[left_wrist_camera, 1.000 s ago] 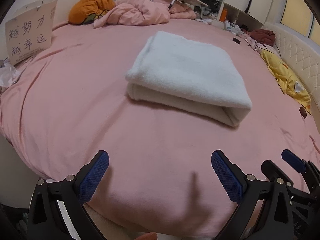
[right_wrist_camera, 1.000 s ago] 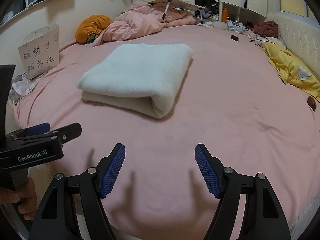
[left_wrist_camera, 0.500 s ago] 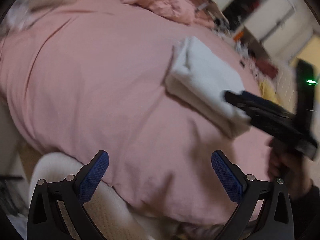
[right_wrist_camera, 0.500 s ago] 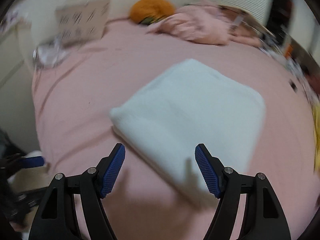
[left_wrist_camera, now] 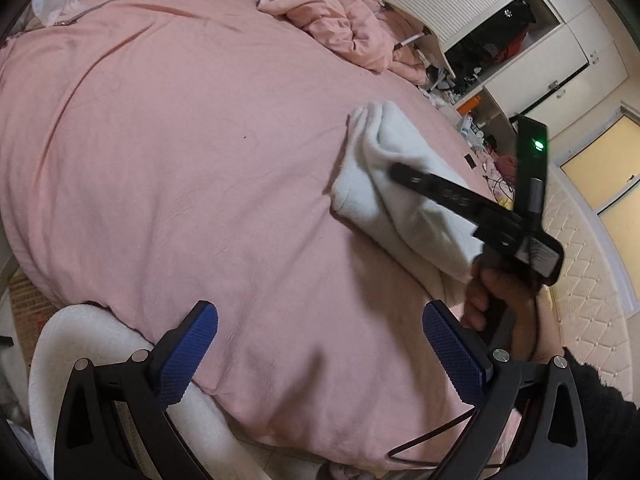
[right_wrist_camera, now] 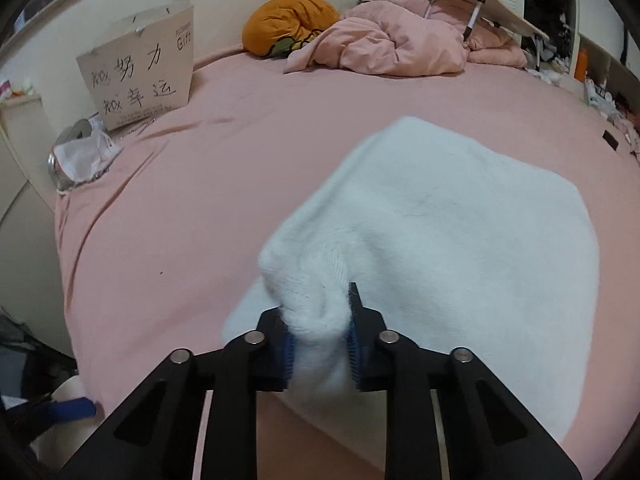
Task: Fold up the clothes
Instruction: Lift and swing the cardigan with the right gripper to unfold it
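Blue-padded, your right gripper [right_wrist_camera: 318,332] is closing its jaws on a bunched corner of the white folded garment [right_wrist_camera: 460,248]; fleecy cloth fills the gap between the pads and puckers up in front of them. In the left wrist view the same tool shows from the side as a black bar across the garment [left_wrist_camera: 384,184], with your right hand [left_wrist_camera: 492,300] wrapped around its handle and a green light glowing on its upright part.

Your left gripper [left_wrist_camera: 320,356] is spread wide, with nothing between its blue pads [left_wrist_camera: 188,356]. It hangs over the near edge of the bed, well apart from the garment, pointing down at bare pink bedsheet [left_wrist_camera: 180,160].

That garment lies on the bedsheet toward the near side of the bed, thick and folded flat apart from the pinched corner, which is drawn up off the sheet.

Farther out, a crumpled pink duvet [right_wrist_camera: 392,44] is heaped at the far edge of the bed, with an orange bundle [right_wrist_camera: 288,24] just beside it. A cardboard sign [right_wrist_camera: 140,68] with handwritten characters stands at the far left corner, and crinkled plastic wrapping [right_wrist_camera: 80,156] lies near it. Beyond the bed, white cupboards [left_wrist_camera: 540,44] line the wall.
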Motion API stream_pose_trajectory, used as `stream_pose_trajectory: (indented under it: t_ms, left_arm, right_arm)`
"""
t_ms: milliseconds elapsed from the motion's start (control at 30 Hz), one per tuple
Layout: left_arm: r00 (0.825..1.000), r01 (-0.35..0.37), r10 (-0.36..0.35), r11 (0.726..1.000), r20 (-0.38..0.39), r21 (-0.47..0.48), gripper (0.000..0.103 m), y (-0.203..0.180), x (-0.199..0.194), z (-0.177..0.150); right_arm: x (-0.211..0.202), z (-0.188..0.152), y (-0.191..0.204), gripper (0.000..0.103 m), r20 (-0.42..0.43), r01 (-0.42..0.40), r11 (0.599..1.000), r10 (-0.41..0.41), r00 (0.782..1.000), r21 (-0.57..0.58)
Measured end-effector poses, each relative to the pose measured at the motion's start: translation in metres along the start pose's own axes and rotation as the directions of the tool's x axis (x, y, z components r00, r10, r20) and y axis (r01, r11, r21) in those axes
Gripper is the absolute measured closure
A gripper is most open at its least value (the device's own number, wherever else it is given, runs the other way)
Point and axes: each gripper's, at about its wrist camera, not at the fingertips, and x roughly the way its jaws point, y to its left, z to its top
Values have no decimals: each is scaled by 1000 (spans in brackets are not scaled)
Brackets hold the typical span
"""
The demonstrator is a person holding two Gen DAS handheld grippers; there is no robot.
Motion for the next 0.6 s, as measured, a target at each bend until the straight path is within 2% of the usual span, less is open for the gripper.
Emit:
stream_pose_trajectory:
  t_ms: [67, 167, 300, 400, 433, 533, 600]
  left_arm:
    - [1000, -5, 5, 1000, -3, 0, 1, 1, 0, 1]
    - [1000, -13, 13, 1000, 0, 2, 1, 2, -3, -1]
    - [999, -34, 34, 999, -5, -3, 1, 0, -5, 0]
    - [999, -49, 49, 999, -8, 4, 1, -3, -6, 0]
    - [998, -57, 57, 998, -10, 9, 1, -4, -6, 1]
    - [996, -78, 79, 996, -28, 34, 1, -9, -1, 1]
    - [994, -95, 97, 994, -43, 58, 1, -14, 4, 0]
  right_arm:
    - [-17, 8, -9, 83, 44, -6, 1000, 5, 999, 27]
    - [-53, 17, -39, 83, 128, 2, 990, -20, 992, 139]
    - [-104, 5, -107, 84, 199, 58, 942, -129, 971, 330]
    - [-155, -25, -159, 84, 218, 148, 873, -275, 936, 465]
    - [-177, -44, -180, 84, 206, 204, 834, -351, 913, 513]
    - [-211, -105, -223, 84, 115, 320, 719, -485, 867, 618]
    - [-213, -144, -244, 84, 35, 358, 662, -502, 864, 658]
